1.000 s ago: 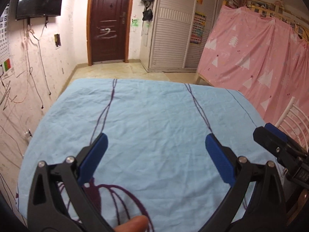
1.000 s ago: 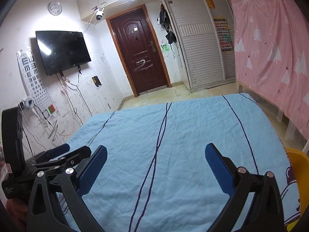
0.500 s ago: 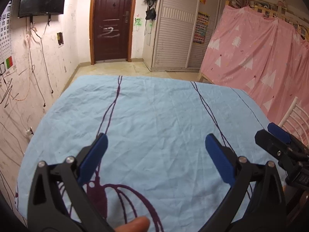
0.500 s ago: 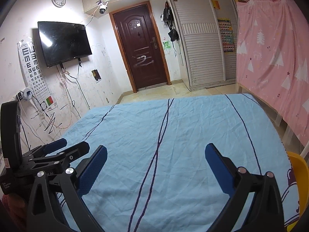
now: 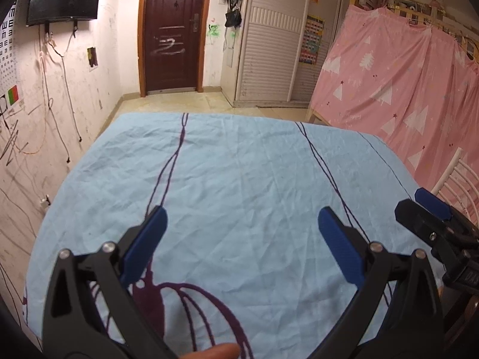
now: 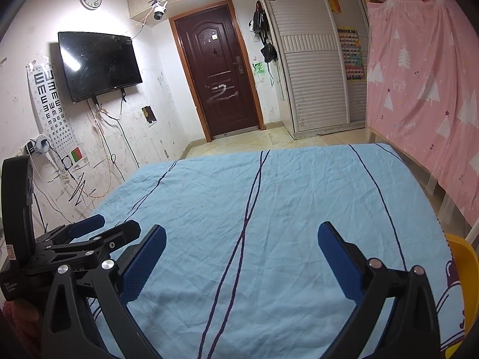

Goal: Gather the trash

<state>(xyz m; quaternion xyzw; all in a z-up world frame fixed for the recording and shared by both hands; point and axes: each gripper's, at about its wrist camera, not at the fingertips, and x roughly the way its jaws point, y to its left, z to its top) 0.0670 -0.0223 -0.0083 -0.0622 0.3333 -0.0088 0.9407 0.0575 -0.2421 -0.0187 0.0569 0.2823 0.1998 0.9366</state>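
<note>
A wrinkled light-blue cloth with thin purple lines covers the table and carries no trash that I can see in either view. My left gripper hovers open over its near half, blue pads wide apart and nothing between them. My right gripper is likewise open and empty above the cloth. In the left wrist view the right gripper pokes in at the right edge. In the right wrist view the left gripper shows at the lower left. A fingertip peeks in at the bottom.
A yellow container sits past the table's right edge. A white railed chair back and a pink curtain stand on the right. The scribbled wall with a TV runs close along the left. Beyond lie tiled floor, a dark door and a slatted wardrobe.
Both cameras have tilted up and eased back slightly, so more of the far wall and door shows. Both grippers stayed open and empty.
</note>
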